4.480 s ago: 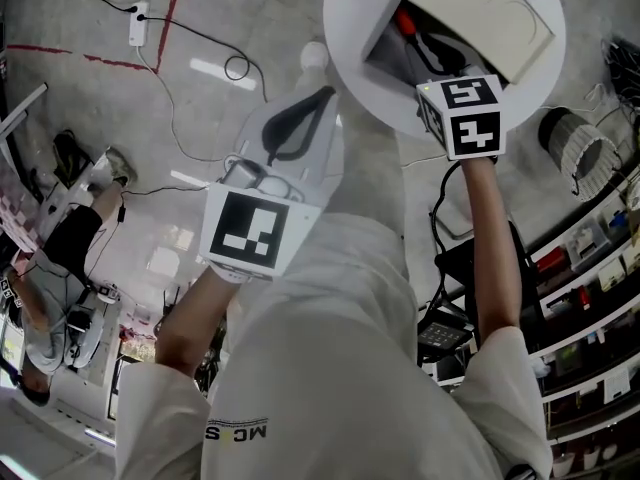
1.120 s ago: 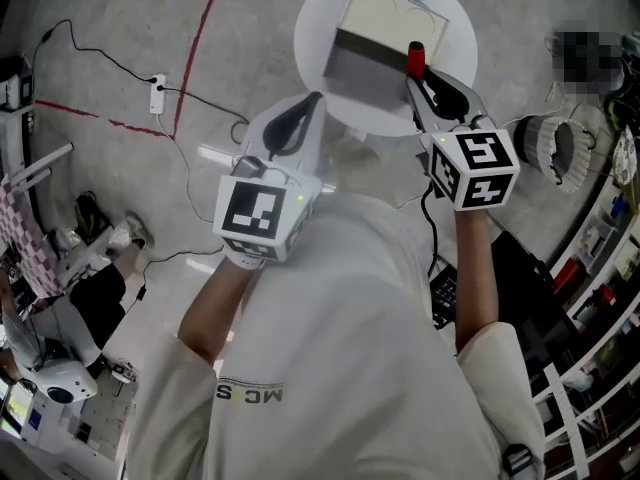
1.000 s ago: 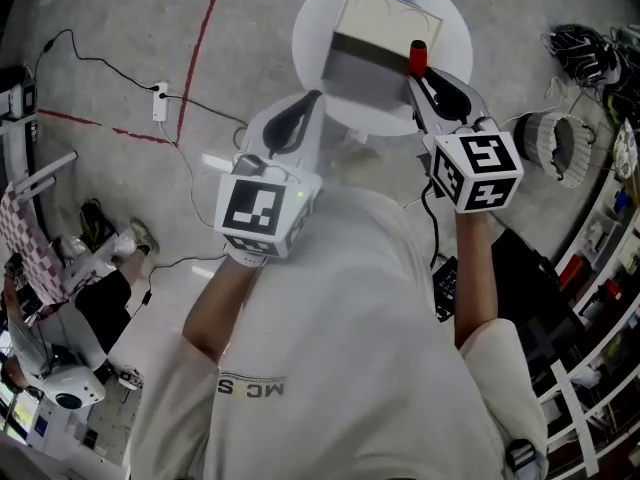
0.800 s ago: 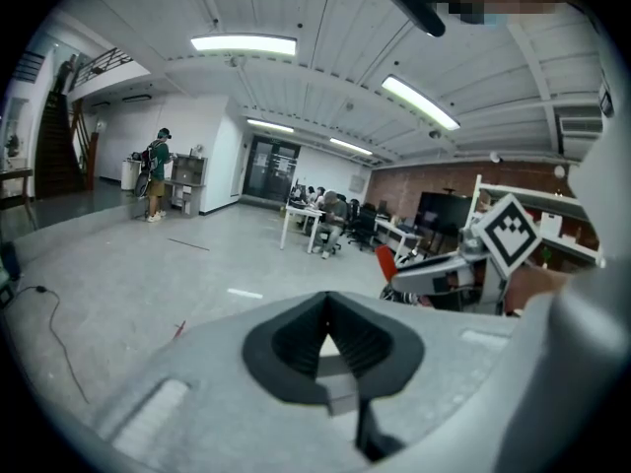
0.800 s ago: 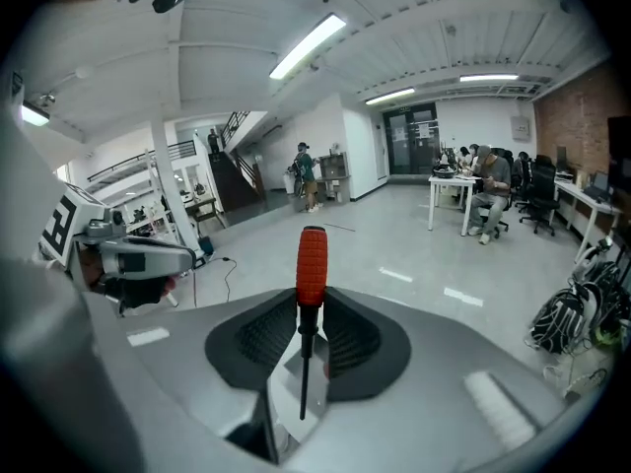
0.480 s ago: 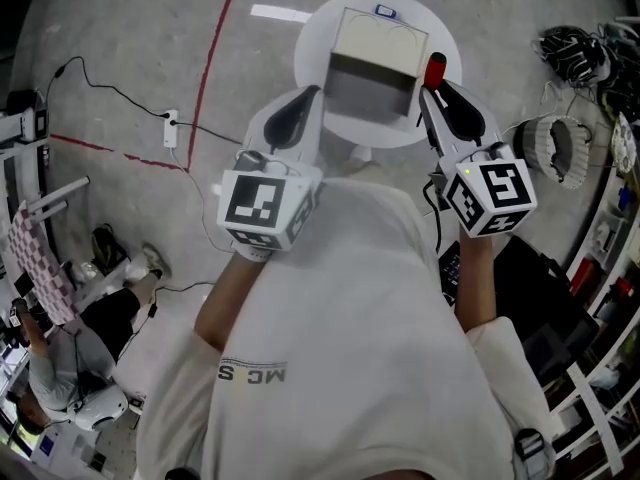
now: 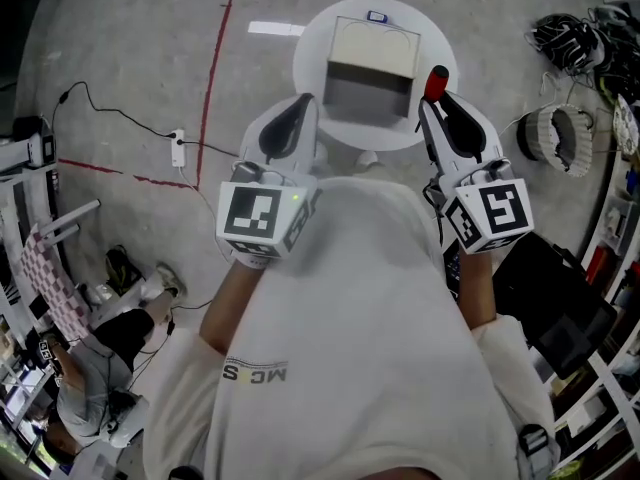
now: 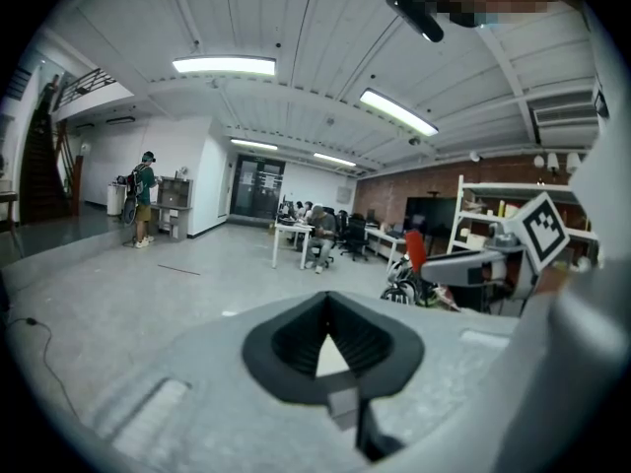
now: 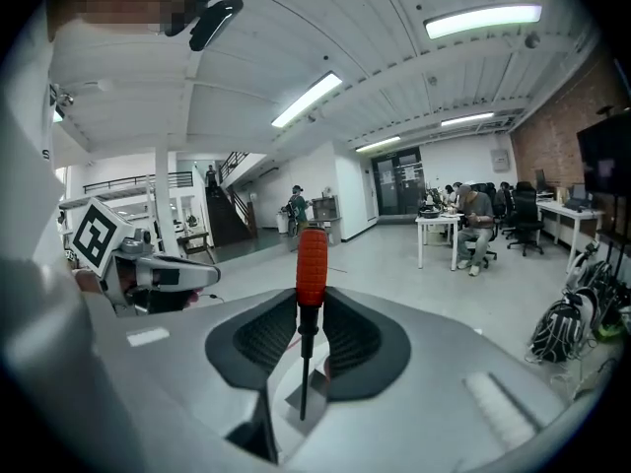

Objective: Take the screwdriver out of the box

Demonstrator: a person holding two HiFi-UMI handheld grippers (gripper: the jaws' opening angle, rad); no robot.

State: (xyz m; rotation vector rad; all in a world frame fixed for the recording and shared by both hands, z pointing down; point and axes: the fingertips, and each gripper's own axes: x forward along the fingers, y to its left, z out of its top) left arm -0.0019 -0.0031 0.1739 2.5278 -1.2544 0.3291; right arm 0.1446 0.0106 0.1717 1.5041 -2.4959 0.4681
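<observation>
**Q:** Head view: report jaw state and screwdriver position.

**A:** My right gripper (image 7: 440, 113) was clamped on the screwdriver (image 7: 436, 81). Its red handle stuck out past the jaw tips, pointing away from me. The screwdriver was outside the cardboard box (image 7: 371, 60), just beside the box's right-hand wall. The box sat open on the round white table (image 7: 312, 60), and its grey inside looked bare as far as the view reached. My left gripper (image 7: 292, 123) was near the table's left edge, well apart from the box, with its jaws together.

**Q:** Left gripper view: confirm.

**A:** The left gripper (image 8: 330, 335) had its black pads meeting at the tips, with nothing between them. Only a small pale gap showed lower down. My right gripper (image 8: 471, 266) appeared to the right, with the red handle (image 8: 416, 249) standing at its front end.

**Q:** Right gripper view: confirm.

**A:** The right gripper (image 9: 302, 308) had both ribbed pads pressed against the screwdriver (image 9: 311, 264). The grip sat where the handle joins the black shaft. The handle rose above the pads, and the thin shaft ran down between the jaws toward the camera. The tool stood nearly upright in this view. The left gripper (image 9: 163, 274) was visible at the left.
</observation>
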